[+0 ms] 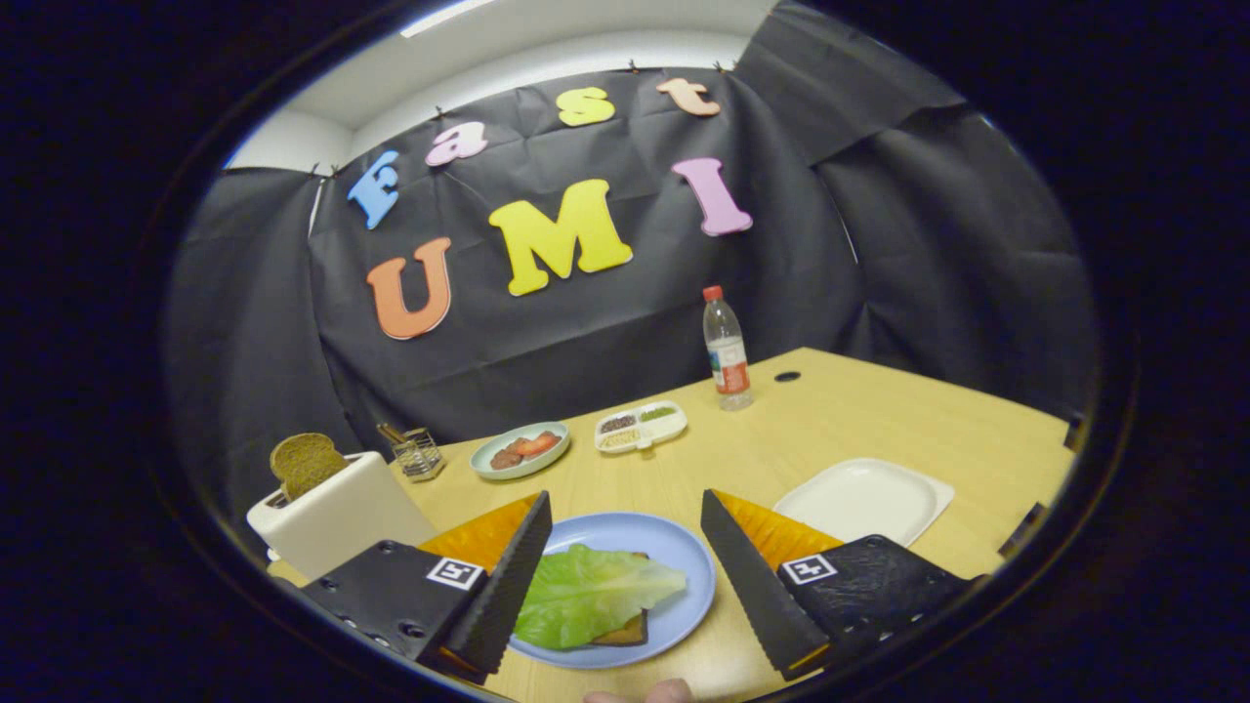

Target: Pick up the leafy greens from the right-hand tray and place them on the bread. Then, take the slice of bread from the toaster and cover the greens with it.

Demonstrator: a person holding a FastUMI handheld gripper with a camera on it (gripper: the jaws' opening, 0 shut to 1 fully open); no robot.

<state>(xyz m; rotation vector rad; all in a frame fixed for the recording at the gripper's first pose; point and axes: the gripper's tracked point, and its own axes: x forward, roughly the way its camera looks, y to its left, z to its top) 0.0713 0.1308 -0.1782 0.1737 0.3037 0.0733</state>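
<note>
- Our gripper (618,571) hangs above the table (879,420) with its fingers spread wide apart, gripping nothing.
- Between the fingers we see a blue plate (674,566), and on it the greens (586,596), a pale leaf lying flat.
- Under the leaf we make out a dark slice of bread (628,633), one corner poking out at the leaf's near edge.
- Left of the fingers stands a white toaster (337,513), with a brown slice (305,462) sticking up from its slot.
- Just beyond the toaster we note a small wire holder (418,454); what it holds is too small for us to tell.
- Right of the plate, just beyond the right finger, lies a white tray (864,500), bare.
- Farther back we find a pale green dish (520,449) carrying red and brown pieces, and beside it a white divided dish (641,427) with small fillings in its sections.
- Near the table's far edge stands a clear bottle (728,351) with a red cap, upright, well apart from the plate.
- A fingertip (640,694) of the person shows at the near edge, below the plate.
</note>
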